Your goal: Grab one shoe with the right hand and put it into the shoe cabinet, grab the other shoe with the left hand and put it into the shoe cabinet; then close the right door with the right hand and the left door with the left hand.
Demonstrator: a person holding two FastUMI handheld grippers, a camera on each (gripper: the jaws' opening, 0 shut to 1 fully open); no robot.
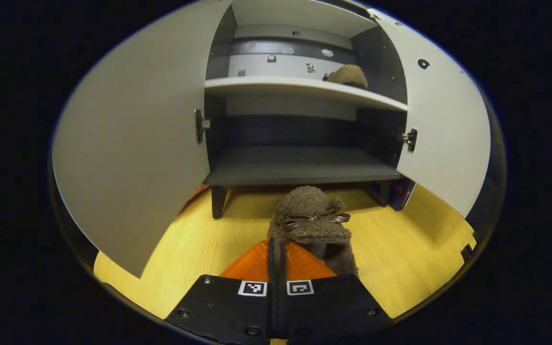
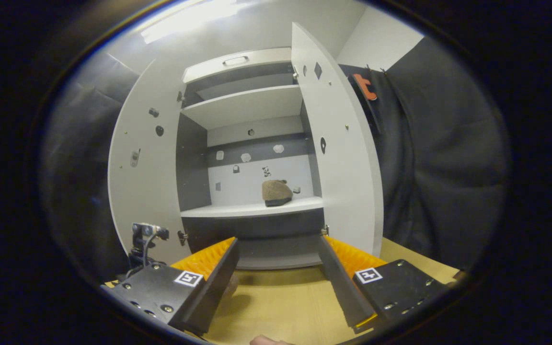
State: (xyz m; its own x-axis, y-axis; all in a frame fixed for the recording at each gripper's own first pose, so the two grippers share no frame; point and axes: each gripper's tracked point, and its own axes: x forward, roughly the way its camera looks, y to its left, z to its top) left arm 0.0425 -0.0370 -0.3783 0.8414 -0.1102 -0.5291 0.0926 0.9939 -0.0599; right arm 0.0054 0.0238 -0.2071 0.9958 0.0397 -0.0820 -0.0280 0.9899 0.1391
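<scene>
Left gripper (image 1: 276,249) is pinching a brown shoe (image 1: 312,215) before the open shoe cabinet (image 1: 300,165), right gripper (image 2: 278,268) is gaping empty, second shoe (image 2: 276,192) is sitting on the shelf (image 2: 257,209) ahead.

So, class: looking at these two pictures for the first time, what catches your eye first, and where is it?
A fuzzy brown shoe with a bow juts out from the shut left gripper, in front of the open shoe cabinet. Its partner shoe sits on the cabinet's middle shelf, beyond the open right gripper.
</scene>
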